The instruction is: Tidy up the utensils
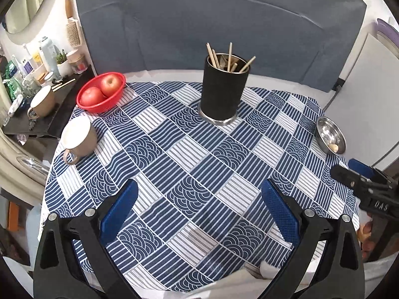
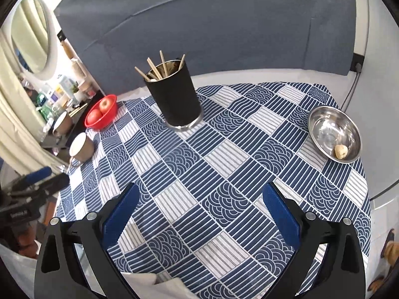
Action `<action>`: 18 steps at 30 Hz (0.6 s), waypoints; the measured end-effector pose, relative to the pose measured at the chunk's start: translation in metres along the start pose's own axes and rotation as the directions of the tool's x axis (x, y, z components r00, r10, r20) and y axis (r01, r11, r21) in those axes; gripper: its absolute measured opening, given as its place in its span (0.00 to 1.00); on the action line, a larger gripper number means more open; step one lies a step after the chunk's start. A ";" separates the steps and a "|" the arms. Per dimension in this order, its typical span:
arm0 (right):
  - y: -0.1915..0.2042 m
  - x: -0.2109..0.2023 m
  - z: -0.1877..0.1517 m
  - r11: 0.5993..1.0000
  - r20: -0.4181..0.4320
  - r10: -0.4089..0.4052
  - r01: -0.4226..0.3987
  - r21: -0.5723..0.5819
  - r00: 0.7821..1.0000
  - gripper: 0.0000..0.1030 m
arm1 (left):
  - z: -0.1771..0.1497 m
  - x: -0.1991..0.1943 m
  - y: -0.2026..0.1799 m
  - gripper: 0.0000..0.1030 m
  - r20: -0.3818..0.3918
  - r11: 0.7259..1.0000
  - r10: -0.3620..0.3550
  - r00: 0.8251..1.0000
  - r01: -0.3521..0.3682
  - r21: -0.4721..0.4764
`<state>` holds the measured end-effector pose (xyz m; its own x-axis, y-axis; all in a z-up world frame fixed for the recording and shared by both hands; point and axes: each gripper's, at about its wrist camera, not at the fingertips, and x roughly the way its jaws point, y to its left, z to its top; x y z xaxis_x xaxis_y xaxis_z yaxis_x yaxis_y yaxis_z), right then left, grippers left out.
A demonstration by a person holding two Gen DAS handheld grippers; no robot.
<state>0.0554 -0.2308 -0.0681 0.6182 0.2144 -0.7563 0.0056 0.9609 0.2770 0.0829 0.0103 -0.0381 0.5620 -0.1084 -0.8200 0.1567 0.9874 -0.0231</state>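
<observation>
A black utensil holder [image 1: 223, 92] [image 2: 175, 99] stands upright at the far middle of the round table, on a blue and white patterned cloth [image 1: 189, 164] [image 2: 224, 164]. Several wooden chopsticks [image 1: 229, 57] [image 2: 159, 68] and what looks like metal cutlery stick out of it. My left gripper [image 1: 199, 194] hovers open over the near part of the cloth, well short of the holder, nothing between its blue pads. My right gripper [image 2: 200, 195] is likewise open and empty over the near cloth. Each gripper shows at the side of the other's view, the right gripper [image 1: 366, 182] and the left gripper [image 2: 37, 184].
A red basket [image 1: 101, 92] [image 2: 101, 112] with two apples sits far left. A beige mug [image 1: 78, 137] [image 2: 81, 148] stands at the left edge. A steel bowl [image 1: 330, 135] [image 2: 334, 134] holding a small pale lump sits right. A cluttered shelf [image 1: 37, 79] lies beyond.
</observation>
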 end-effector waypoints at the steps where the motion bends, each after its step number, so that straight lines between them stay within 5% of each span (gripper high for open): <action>1: 0.000 0.000 0.000 1.000 -0.003 0.000 0.000 -0.002 1.000 0.92 | -0.001 0.001 -0.002 0.94 -0.005 1.000 0.006 1.000 -0.006 0.009; 18: 0.002 0.003 0.004 1.000 -0.012 -0.001 0.001 -0.023 1.000 0.92 | 0.004 0.008 0.000 0.94 -0.023 1.000 0.015 1.000 -0.015 -0.007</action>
<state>0.0609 -0.2285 -0.0674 0.6084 0.2157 -0.7637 -0.0122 0.9648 0.2628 0.0909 0.0088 -0.0424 0.5453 -0.0908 -0.8333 0.1423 0.9897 -0.0147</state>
